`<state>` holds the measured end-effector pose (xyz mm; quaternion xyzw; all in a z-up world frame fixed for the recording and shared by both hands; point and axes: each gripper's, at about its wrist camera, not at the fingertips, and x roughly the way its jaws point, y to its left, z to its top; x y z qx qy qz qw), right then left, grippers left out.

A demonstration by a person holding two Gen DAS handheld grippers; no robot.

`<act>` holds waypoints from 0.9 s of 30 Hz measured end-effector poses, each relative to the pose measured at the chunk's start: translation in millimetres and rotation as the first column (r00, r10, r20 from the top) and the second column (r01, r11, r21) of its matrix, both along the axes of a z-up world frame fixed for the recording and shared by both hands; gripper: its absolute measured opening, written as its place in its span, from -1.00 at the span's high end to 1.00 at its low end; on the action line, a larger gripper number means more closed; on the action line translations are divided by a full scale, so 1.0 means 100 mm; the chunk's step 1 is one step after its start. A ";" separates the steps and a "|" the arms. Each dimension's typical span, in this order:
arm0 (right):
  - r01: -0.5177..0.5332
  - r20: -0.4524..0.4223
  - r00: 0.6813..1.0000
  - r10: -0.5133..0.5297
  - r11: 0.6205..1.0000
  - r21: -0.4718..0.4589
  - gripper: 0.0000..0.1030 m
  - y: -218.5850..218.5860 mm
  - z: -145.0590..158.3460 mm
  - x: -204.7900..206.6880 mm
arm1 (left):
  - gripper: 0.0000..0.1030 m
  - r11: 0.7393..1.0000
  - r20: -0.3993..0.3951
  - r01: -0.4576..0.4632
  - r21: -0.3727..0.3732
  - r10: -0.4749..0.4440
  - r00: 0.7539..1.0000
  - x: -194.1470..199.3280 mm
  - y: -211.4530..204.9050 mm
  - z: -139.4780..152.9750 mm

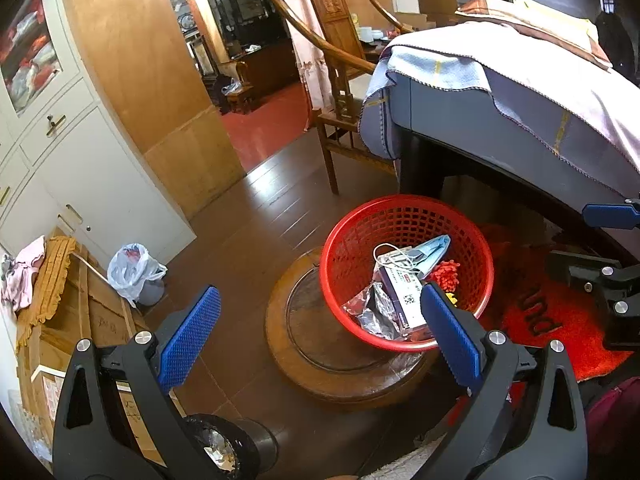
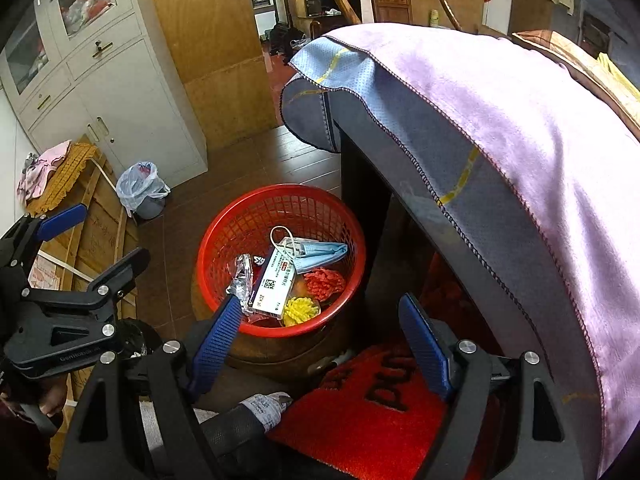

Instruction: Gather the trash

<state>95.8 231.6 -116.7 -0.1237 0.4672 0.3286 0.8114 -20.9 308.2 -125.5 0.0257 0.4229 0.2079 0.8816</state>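
A red mesh basket [image 1: 352,236] [image 2: 224,232] stands on a round wooden stool [image 1: 320,364]. It holds a blue face mask [image 2: 320,254], a white medicine box [image 2: 274,284], crumpled foil [image 2: 240,276], and red and yellow pompoms [image 2: 324,284]. My left gripper [image 1: 324,340] is open and empty, just above and in front of the basket. My right gripper [image 2: 320,340] is open and empty, near the basket's front rim above a red mat [image 2: 360,424].
A table draped in a lilac and blue cloth [image 2: 500,128] overhangs the basket on the right. A small bin with a plastic bag liner [image 1: 134,270] stands by a white cabinet [image 1: 92,176]. Wooden crates [image 1: 80,320] lie left. A wooden chair [image 1: 340,80] stands behind.
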 end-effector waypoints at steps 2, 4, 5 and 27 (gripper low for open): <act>0.000 0.000 1.000 0.000 1.000 0.002 -0.55 -0.02 0.02 -0.01 | -0.87 1.000 0.002 0.003 -0.001 -0.003 1.000 0.00 -0.01 0.01; -0.001 0.004 1.000 0.001 1.000 0.002 -0.56 -0.02 0.03 -0.01 | -0.87 1.000 0.003 0.004 0.002 -0.004 1.000 0.01 -0.02 0.02; -0.001 0.005 1.000 0.001 1.000 0.004 -0.56 -0.02 0.03 -0.01 | -0.87 1.000 0.004 0.004 0.005 -0.004 1.000 0.01 -0.02 0.02; 0.004 0.005 1.000 -0.004 1.000 0.005 -0.57 -0.05 0.05 -0.01 | -0.87 1.000 -0.011 0.006 -0.014 -0.007 1.000 0.04 -0.04 0.01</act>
